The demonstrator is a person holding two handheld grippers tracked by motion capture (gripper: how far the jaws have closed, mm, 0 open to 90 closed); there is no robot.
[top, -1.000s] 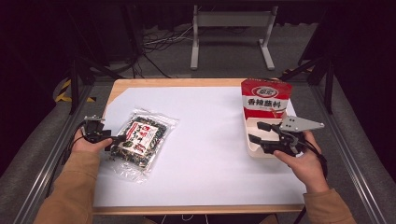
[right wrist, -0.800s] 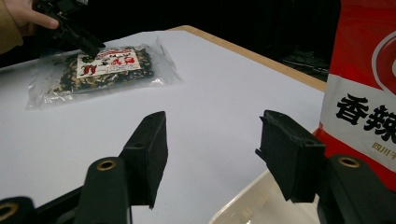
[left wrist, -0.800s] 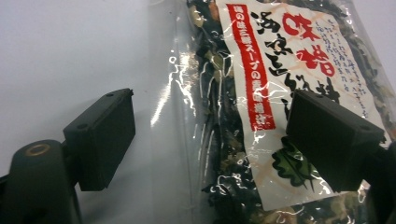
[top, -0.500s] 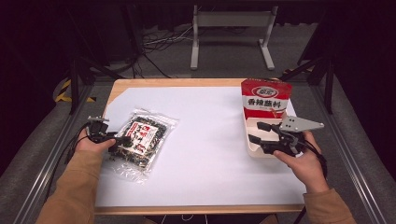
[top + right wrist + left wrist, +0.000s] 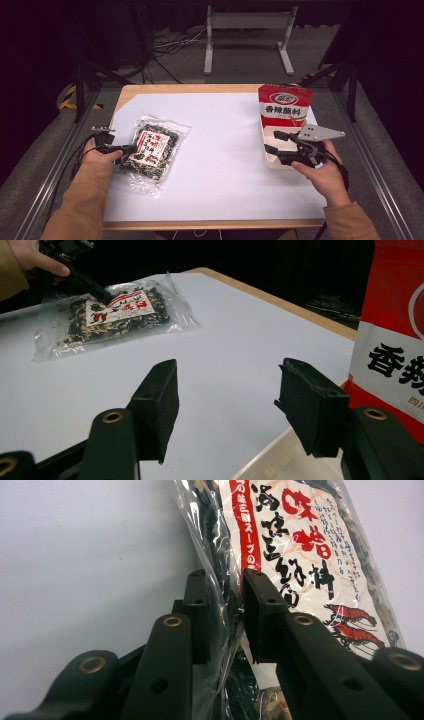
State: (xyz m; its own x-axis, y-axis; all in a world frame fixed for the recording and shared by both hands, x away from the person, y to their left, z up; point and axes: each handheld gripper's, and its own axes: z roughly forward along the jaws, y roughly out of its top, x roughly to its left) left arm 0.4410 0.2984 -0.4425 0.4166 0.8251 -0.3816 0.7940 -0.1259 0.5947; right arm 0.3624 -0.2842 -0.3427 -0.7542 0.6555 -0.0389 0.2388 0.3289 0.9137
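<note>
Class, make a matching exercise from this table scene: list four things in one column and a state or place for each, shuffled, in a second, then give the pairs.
1. left gripper
2. right gripper
3. clear snack bag
4. red pouch

A. standing upright at the table's right side
B. jaws apart with nothing between them
C. lying flat on the white sheet
D. jaws just closed onto plastic film

Pairs: 1-D, 2-B, 3-C, 4-A
</note>
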